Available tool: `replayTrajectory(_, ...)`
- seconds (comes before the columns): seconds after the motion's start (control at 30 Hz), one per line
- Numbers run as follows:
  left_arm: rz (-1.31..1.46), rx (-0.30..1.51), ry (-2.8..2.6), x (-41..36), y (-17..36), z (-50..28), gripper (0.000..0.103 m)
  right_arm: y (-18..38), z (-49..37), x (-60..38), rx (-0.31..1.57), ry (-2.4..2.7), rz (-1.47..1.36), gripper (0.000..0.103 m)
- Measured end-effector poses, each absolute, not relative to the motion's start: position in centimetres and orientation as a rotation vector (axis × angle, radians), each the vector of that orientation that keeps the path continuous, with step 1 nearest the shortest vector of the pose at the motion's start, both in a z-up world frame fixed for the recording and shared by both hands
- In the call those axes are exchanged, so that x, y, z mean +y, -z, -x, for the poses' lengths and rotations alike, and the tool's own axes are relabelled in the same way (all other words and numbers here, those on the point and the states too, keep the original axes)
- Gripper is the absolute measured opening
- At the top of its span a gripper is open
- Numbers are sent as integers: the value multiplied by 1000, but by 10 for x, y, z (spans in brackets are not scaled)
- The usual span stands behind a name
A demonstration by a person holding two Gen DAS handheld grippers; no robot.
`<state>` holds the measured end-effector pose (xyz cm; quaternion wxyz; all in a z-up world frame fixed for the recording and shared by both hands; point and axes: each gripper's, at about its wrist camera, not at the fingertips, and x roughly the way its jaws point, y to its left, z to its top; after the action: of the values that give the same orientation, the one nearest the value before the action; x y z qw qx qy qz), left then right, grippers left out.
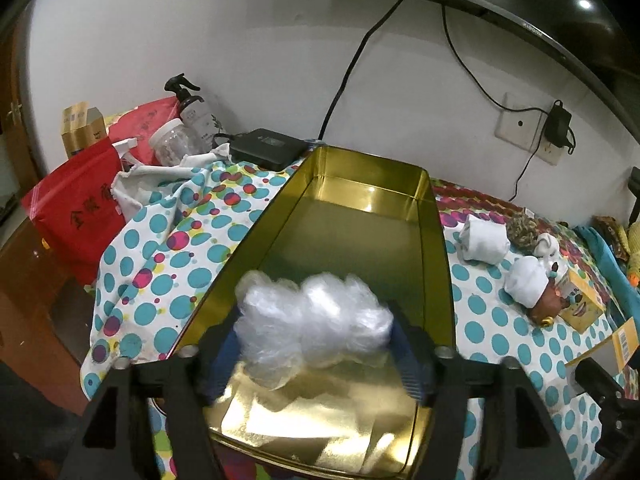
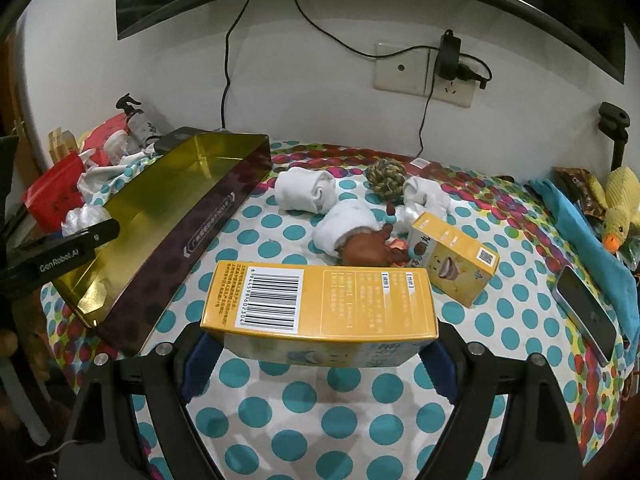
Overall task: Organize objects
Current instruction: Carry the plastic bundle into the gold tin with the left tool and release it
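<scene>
My left gripper (image 1: 316, 344) is shut on a crumpled clear plastic bag (image 1: 312, 320) and holds it over the near end of a long gold tin box (image 1: 360, 216); it looks slightly blurred. In the right wrist view the tin (image 2: 168, 216) lies at the left, with the left gripper (image 2: 68, 248) and the bag (image 2: 82, 216) at its near end. My right gripper (image 2: 320, 344) is shut on a yellow carton with a barcode (image 2: 320, 300), held above the dotted cloth beside the tin.
Rolled white socks (image 2: 306, 194), a rope ball (image 2: 386, 174), a brown toy (image 2: 366, 250) and a second yellow carton (image 2: 456, 260) lie mid-table. A phone (image 2: 586, 314), blue cloth and plush duck (image 2: 618, 208) are at the right. A red bag (image 1: 76, 216), jar, spray bottle (image 1: 192, 108) and black device crowd the left.
</scene>
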<state>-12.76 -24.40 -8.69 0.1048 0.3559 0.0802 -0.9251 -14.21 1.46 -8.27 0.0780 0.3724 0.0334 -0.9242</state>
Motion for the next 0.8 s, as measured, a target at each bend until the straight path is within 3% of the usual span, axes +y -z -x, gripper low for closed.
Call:
replayTrajectory(0.47,-920,203,2703,-271,67,87,82,70,159,-37,190,2710,-1047,85)
replayTrajectory(0.8,-914,334,2631,-312,73,71,82,61,195,-123,313,2635,-991,85)
